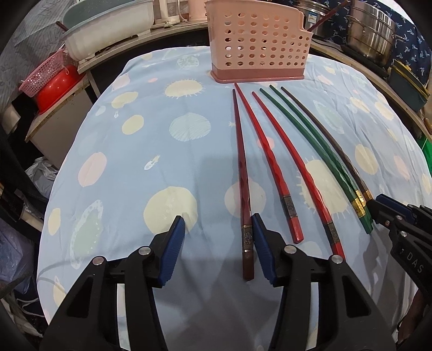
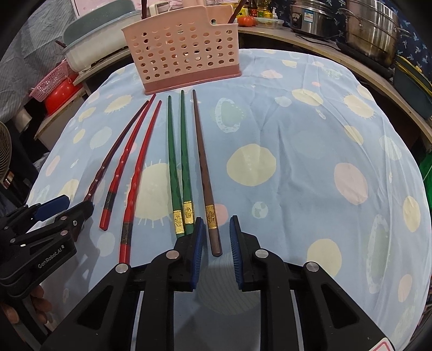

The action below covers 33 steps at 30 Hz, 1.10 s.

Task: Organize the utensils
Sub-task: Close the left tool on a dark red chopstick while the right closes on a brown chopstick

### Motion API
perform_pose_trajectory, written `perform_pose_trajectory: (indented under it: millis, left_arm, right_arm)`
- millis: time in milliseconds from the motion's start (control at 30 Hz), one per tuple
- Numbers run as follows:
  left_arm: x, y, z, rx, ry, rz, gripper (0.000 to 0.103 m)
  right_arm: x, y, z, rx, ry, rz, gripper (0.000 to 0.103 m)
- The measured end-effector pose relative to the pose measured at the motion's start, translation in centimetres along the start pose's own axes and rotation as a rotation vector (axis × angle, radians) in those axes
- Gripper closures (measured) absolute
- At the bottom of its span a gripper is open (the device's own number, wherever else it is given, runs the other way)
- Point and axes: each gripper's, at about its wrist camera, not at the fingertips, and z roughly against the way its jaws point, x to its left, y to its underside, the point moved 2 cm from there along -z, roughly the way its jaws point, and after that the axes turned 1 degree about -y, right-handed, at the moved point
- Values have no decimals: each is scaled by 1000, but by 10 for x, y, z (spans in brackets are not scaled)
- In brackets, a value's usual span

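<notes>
Several chopsticks lie side by side on the blue patterned cloth (image 1: 151,140), tips toward a pink perforated utensil holder (image 1: 259,46) at the far edge, also in the right wrist view (image 2: 183,51). My left gripper (image 1: 218,224) is open; the dark red chopstick (image 1: 243,172) lies just inside its right finger. Two red chopsticks (image 1: 272,162), two green chopsticks (image 2: 178,167) and a brown chopstick (image 2: 203,172) lie to the right. My right gripper (image 2: 216,224) is open, its fingers on either side of the brown chopstick's thick end.
A teal and white basin (image 1: 108,27) and a red bowl with a pink basket (image 1: 54,83) stand at the back left. Steel pots (image 2: 372,29) stand at the back right. A chopstick stands in the holder (image 2: 235,12).
</notes>
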Motion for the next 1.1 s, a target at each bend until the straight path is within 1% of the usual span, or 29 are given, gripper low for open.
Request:
perform_pose_trajectory:
  millis: [67, 233, 400, 500, 667, 767, 1000, 1067, 1100]
  left_arm:
    - [1, 1, 1, -5, 9, 1, 59]
    - [1, 3, 4, -19, 29, -12, 74]
    - [5, 5, 8, -16, 65, 4, 87]
    - [8, 8, 11, -9, 92, 19, 87]
    - [9, 13, 15, -15, 101, 19, 87]
    - [8, 15, 16, -16, 103, 14, 83]
    - [5, 14, 13, -24, 91, 3, 83]
    - [4, 14, 13, -28, 81, -4, 87]
    - [4, 14, 13, -29, 82, -7, 92]
  right_arm:
    - [-2, 0, 1, 1, -10, -5, 94]
    - [-2, 2, 2, -4, -17, -8, 95]
    - [-4, 5, 5, -5, -23, -20, 95]
    - [-5, 8, 6, -4, -25, -26, 95]
    - [-7, 11, 9, -5, -25, -31, 95]
    - [-8, 12, 10, -6, -25, -35, 95]
    - [-8, 12, 10, -7, -26, -37, 95]
    - [-8, 12, 10, -7, -27, -36, 95]
    - [-8, 12, 11, -8, -29, -36, 95]
